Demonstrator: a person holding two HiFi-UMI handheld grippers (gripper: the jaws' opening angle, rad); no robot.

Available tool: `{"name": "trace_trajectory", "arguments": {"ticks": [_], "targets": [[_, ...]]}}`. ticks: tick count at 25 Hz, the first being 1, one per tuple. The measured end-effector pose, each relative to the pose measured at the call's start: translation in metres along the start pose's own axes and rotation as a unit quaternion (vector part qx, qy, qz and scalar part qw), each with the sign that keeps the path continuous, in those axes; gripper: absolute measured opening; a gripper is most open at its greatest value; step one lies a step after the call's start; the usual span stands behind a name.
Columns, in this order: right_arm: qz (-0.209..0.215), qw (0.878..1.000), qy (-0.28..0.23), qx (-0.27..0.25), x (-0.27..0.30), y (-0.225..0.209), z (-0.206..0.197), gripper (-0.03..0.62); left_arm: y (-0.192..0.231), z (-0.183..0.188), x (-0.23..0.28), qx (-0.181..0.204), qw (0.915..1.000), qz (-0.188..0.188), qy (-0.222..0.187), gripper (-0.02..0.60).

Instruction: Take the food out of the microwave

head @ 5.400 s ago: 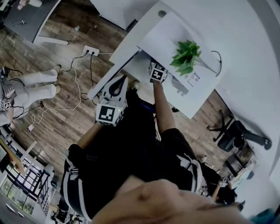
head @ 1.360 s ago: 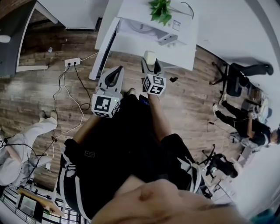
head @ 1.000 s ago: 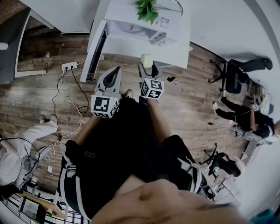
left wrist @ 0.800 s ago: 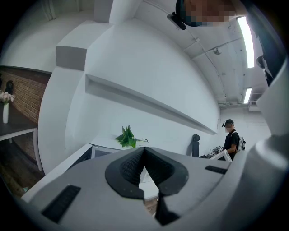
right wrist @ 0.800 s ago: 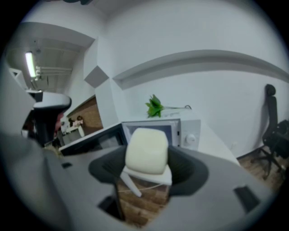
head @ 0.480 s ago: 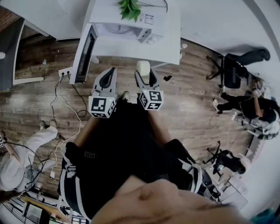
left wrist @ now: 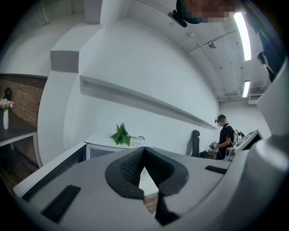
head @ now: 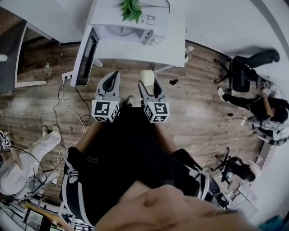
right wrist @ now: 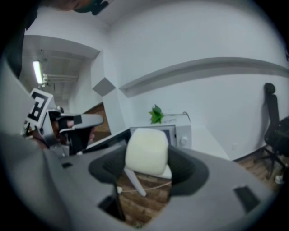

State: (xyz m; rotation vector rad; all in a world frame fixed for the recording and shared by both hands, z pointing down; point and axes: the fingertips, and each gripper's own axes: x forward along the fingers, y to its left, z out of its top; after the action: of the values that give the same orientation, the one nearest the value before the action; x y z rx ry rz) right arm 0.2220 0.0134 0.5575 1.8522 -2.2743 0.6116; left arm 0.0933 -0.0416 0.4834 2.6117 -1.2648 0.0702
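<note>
Before the open-doored microwave (head: 135,31) on the white surface (head: 174,45): right tool (head: 149,82) clamped on a pale food block (head: 147,75); left tool (head: 113,76) closed, empty. Plant (head: 131,9) atop microwave; wood floor (head: 194,108).

Food (right wrist: 146,151): pale cream block, smooth, rounded corners. It stands upright at the centre of the right gripper view, pinched on both sides by the jaws of the right gripper (head: 148,85). In the head view it sits upper centre, over wood floor, apart from the microwave and below it in frame.

Microwave (head: 135,28): white box at top centre of the head view, standing on a white table (head: 174,45). Its door (head: 88,53) is swung wide open toward frame left, showing a dark panel. The cavity is pale and a round turntable shows inside. A control knob (right wrist: 184,140) sits at the right of the front.
</note>
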Motion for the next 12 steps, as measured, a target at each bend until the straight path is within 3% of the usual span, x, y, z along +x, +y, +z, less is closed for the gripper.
{"name": "trace_trajectory", "arguments": {"ticks": [12], "targets": [[0.006,1.0,-0.009,-0.002,-0.002,0.0053,0.0055,0.293,-0.0008,-0.0004,-0.0012,-0.001,1.0,0.0,0.002,0.031]]}}
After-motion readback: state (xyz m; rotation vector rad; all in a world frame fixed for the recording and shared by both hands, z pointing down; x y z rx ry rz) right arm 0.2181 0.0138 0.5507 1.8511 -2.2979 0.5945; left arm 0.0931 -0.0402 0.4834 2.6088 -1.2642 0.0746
